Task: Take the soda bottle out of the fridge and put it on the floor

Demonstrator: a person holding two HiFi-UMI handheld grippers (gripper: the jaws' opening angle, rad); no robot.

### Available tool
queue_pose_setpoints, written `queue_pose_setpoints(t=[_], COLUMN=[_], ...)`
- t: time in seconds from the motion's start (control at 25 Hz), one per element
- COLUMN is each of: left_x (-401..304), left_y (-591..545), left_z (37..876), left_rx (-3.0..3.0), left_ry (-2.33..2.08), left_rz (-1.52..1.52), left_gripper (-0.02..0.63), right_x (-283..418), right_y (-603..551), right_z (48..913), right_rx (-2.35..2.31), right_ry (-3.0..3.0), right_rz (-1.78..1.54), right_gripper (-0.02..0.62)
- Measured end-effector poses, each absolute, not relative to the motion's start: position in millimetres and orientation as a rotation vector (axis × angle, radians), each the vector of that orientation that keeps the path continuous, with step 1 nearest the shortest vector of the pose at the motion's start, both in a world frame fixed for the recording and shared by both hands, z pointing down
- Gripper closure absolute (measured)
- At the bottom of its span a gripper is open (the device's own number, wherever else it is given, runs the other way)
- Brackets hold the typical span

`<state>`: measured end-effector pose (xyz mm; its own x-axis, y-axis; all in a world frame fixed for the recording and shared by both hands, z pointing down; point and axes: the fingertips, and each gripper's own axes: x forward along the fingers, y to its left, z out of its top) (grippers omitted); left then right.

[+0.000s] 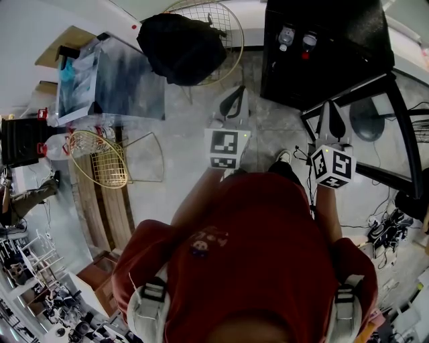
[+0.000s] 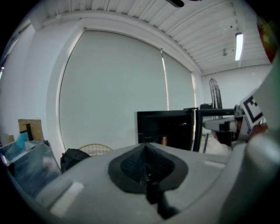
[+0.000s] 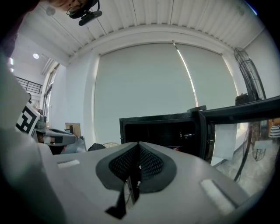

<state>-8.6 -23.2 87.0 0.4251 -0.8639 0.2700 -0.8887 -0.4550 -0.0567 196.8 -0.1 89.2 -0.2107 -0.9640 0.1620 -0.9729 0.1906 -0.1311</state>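
Red at its top, the soda bottle (image 1: 308, 41) stands inside the black fridge (image 1: 335, 74), with a second bottle (image 1: 286, 37) just beside it, and both are well apart from our grippers. In the left gripper view we see only a small orange spot in the dark opening of the fridge (image 2: 168, 129), too small for us to tell what it is. The fridge door (image 1: 402, 134) stands swung open towards our right side, over the pale floor (image 1: 268, 127). We hold the right gripper (image 1: 330, 117) in front of the fridge, nearer to the bottles than the other, its jaws pressed together with nothing between them; its own view shows the right gripper (image 3: 139, 165) closed along one thin seam and aimed at the open fridge (image 3: 159, 133). The left gripper (image 1: 232, 100) hangs over the floor to the left of the fridge, likewise closed and empty, and in its own view the left gripper (image 2: 146, 164) meets pad to pad. Farther left, a wire chair (image 1: 224, 20) carries a black bag (image 1: 181, 47).
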Motion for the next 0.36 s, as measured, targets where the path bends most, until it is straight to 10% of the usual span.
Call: queue_pose_setpoints(t=[0.36], left_x=[-7.6], left_y=[-19.9], left_z=[87.9], left_rx=[2.574], left_ry=[-1.588], left_rz=[0.405], left_gripper=[0.606], right_x=[196.8], right_y=[1.0], right_z=[91.8], right_rx=[1.941], right_ry=[-2.393], right_rz=[0.324], right_gripper=[0.594])
